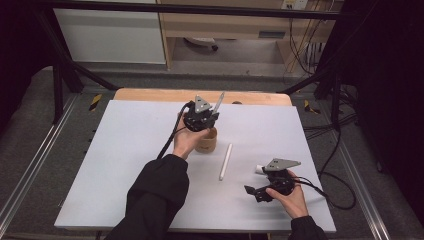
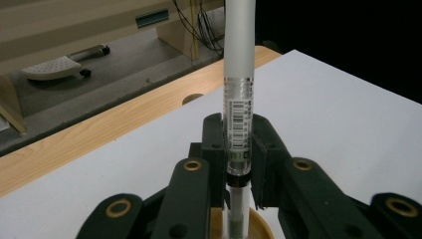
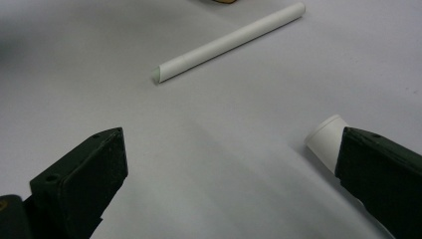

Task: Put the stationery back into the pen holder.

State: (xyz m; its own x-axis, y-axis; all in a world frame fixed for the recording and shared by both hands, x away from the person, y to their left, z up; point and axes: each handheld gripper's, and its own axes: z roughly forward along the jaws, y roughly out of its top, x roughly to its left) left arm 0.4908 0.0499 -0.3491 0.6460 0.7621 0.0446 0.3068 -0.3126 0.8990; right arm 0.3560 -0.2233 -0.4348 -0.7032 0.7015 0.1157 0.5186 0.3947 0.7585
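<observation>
The bench (image 1: 125,150) spreads wide under its pale grey sheet, a strip of bare wood showing along the far edge. Near the middle stands the wooden cup (image 1: 207,142), small and round, with the person's left hand wrapped just beside it. Right above that cup sits the left gripper (image 1: 207,120), and its fingers (image 2: 214,149) are clamped tight on a pen (image 2: 240,99): a frosted barrel with a barcode label, held upright with a slight lean, its lower end pointing down over the mouth of the cup and its top poking up past the grey plate. To the right of the cup, flat on the sheet, lies a white tube (image 1: 225,161), untouched and well apart from both grippers. Nearer the front right corner, the right gripper (image 1: 260,187) rests low over the sheet in the person's right hand, its fingers (image 3: 84,174) spread wide with nothing between them. Just beside one of them lies a short white cap (image 3: 326,139), not gripped.
</observation>
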